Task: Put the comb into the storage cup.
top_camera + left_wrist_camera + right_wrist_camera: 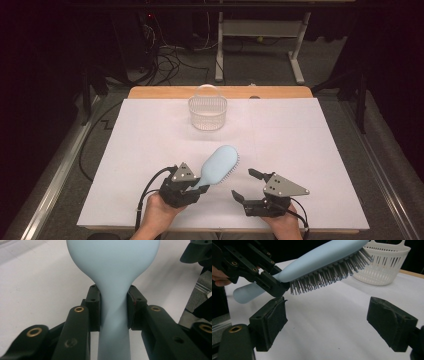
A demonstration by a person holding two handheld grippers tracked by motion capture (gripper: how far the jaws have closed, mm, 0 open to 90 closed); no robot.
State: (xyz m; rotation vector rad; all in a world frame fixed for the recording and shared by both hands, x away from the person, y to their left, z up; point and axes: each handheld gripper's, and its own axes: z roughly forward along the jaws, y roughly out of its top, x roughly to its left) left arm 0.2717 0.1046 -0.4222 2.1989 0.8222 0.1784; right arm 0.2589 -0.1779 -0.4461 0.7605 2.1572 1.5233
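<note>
A light blue hairbrush [218, 165] with grey bristles is held off the white table cover, its head pointing up and to the right. My left gripper [192, 187] is shut on its narrow handle [113, 307], the pads [94, 306] pressing both sides. In the right gripper view the brush [324, 258] hangs with bristles down above the table, the left gripper at upper left. My right gripper [244, 185] stands open just right of the brush near the front edge, nothing between its pads [393, 322].
A white slotted plastic basket [207, 111] with a handle stands at the back middle of the white cover [310, 145]. The wooden table edge [280, 92] shows behind it. Beyond are a dark floor, cables and a desk frame.
</note>
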